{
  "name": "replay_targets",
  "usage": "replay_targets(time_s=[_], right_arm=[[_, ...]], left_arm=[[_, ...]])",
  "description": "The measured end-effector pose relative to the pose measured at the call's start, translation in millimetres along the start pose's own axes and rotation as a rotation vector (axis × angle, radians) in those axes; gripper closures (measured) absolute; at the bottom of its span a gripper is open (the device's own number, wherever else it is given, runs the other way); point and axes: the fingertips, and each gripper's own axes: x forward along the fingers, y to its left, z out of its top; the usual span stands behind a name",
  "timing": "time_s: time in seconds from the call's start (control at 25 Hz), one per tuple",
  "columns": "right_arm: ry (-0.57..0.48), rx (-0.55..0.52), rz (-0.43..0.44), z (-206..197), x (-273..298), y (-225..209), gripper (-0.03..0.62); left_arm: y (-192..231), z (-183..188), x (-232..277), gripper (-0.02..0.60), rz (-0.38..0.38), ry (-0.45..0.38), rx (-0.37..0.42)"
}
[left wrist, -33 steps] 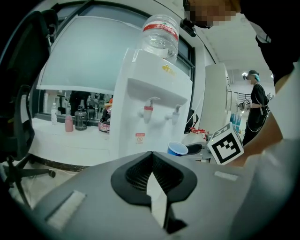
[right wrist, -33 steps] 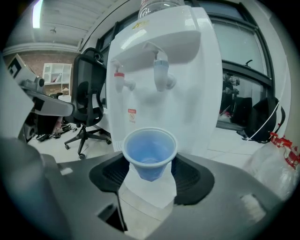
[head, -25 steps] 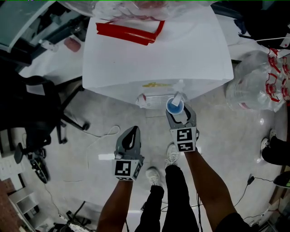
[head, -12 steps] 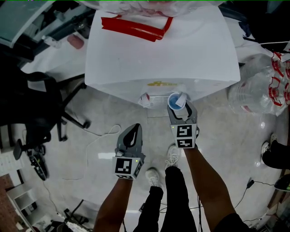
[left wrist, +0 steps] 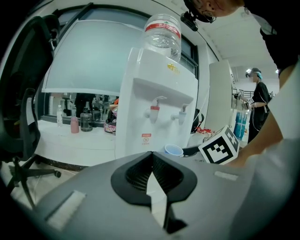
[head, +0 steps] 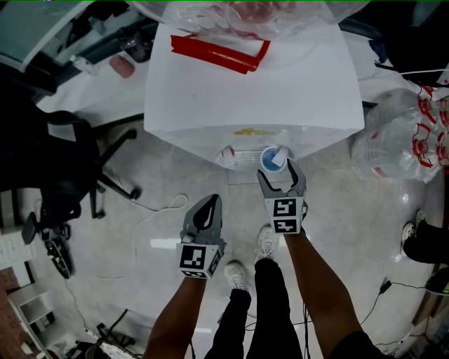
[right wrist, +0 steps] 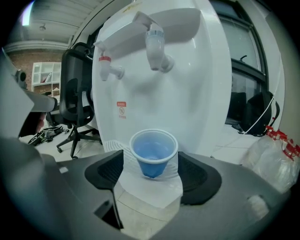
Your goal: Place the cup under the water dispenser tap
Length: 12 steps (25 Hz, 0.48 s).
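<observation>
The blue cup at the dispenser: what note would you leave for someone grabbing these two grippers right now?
Right gripper: jaws open, just opened wider, either side of the blue cup, not pressing it.
Left gripper: shut, empty, held back from the water dispenser.
Cup: stands on the drip tray beneath the white tap.
Done: cup placed and let go.
To do: draw the right gripper back without nudging the cup.

Cup (left wrist: pixel 173 150) lower part hidden behind left tongs (left wrist: pixel 151 157); bottle (head: pixel 231 14) cut off at top.
</observation>
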Motion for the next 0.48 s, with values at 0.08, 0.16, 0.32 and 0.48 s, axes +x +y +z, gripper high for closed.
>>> replay_targets(time_s=[0.08, 0.16, 0.32, 0.48], right_arm=[[-0.003, 0.005, 0.001, 6, -12, 3, 0.23], [-0.025, 0.009, 0.008, 19, -27, 10, 0.23], [-0.053, 0.012, 0.024, 42, -71, 27, 0.232], [-0.085, 0.005, 0.044, 62, -123, 52, 0.253]], left_arm=[[-5, 4, -7, 0.565, -0.002, -0.002, -0.019], [-10, 8, -13, 0.565, -0.005, -0.007, -0.027], [-24, 25, -32, 0.565, -0.02, -0.012, -0.036], [-40, 36, -62, 0.565, -0.044, 0.019, -0.015]])
